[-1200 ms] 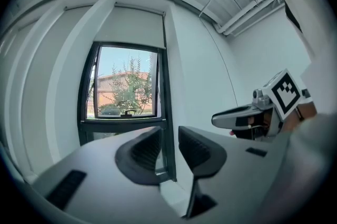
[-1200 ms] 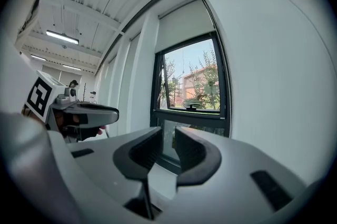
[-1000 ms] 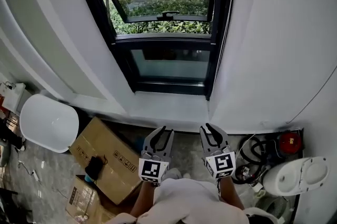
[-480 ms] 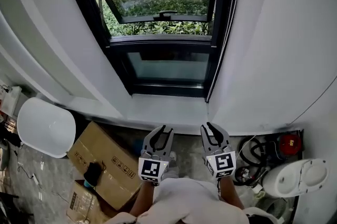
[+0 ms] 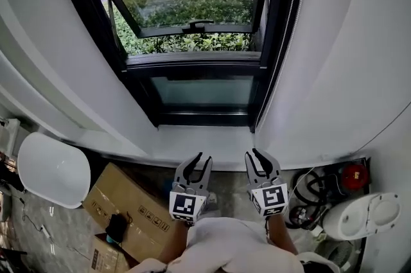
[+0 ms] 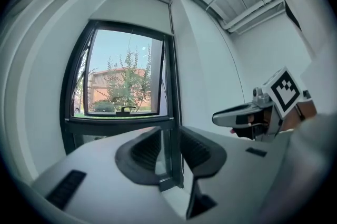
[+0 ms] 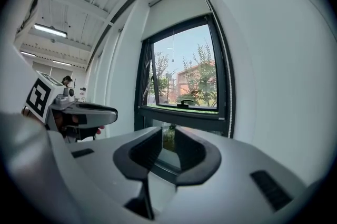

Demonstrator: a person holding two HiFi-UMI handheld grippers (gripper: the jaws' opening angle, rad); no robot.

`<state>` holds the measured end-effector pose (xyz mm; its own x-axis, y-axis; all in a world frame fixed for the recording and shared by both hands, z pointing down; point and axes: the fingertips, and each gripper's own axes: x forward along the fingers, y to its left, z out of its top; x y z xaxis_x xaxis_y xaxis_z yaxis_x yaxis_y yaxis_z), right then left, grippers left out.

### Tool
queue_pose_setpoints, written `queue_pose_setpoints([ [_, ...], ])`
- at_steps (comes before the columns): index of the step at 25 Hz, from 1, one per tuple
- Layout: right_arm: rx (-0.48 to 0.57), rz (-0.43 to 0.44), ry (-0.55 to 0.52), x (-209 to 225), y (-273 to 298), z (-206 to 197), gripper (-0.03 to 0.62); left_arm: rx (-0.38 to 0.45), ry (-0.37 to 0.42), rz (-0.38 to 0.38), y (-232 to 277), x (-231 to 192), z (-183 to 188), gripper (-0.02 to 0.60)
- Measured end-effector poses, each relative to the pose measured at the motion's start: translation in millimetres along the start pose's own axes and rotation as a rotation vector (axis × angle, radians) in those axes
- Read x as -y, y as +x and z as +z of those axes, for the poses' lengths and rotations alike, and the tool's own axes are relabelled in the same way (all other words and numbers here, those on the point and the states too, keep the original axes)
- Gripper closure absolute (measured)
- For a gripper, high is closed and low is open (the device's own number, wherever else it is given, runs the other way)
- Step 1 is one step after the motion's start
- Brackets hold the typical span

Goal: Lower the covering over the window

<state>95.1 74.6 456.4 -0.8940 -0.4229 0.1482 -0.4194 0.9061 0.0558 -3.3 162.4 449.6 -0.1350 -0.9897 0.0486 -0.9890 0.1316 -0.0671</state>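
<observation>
A black-framed window (image 5: 192, 8) fills the wall ahead, its upper sash tilted outward. Its white roller blind (image 6: 139, 7) covers only the top of the opening and also shows in the right gripper view (image 7: 176, 7). A thin bead chain (image 5: 277, 40) hangs along the frame's right side. My left gripper (image 5: 200, 158) and right gripper (image 5: 253, 153) are held side by side below the white sill (image 5: 199, 137), both pointing at the window. Each is open with nothing between its jaws, as the left gripper view (image 6: 169, 138) and right gripper view (image 7: 168, 146) show.
On the floor at left stand a white round seat (image 5: 54, 169) and cardboard boxes (image 5: 128, 201). At right lie coiled cables (image 5: 314, 191), a red object (image 5: 353, 176) and a white appliance (image 5: 363, 214). White walls flank the window.
Both grippers and the head have moved towards the window, which now sits larger and lower in the head view. The jaws stand as before.
</observation>
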Motion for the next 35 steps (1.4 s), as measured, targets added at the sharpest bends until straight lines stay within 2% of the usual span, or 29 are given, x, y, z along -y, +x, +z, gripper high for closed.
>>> queue_pose_setpoints([
  [12, -0.026, -0.055, -0.005, 6.1, 82.7, 10.2, 0.523, 0.000, -0.009, -0.056, 57.1, -69.8, -5.6, 0.471],
  [23, -0.026, -0.127, -0.015, 17.8, 141.5, 21.7, 0.523, 0.021, 0.001, -0.126, 107.0, -116.5, -7.4, 0.471],
  [29, -0.038, -0.182, -0.024, 33.8, 156.8, 22.6, 0.522, 0.025, 0.000, -0.167, 134.5, -128.8, -7.8, 0.471],
  [35, -0.045, -0.241, -0.026, 57.8, 161.3, 23.2, 0.522, 0.046, -0.005, -0.222, 165.0, -122.4, -3.9, 0.471],
])
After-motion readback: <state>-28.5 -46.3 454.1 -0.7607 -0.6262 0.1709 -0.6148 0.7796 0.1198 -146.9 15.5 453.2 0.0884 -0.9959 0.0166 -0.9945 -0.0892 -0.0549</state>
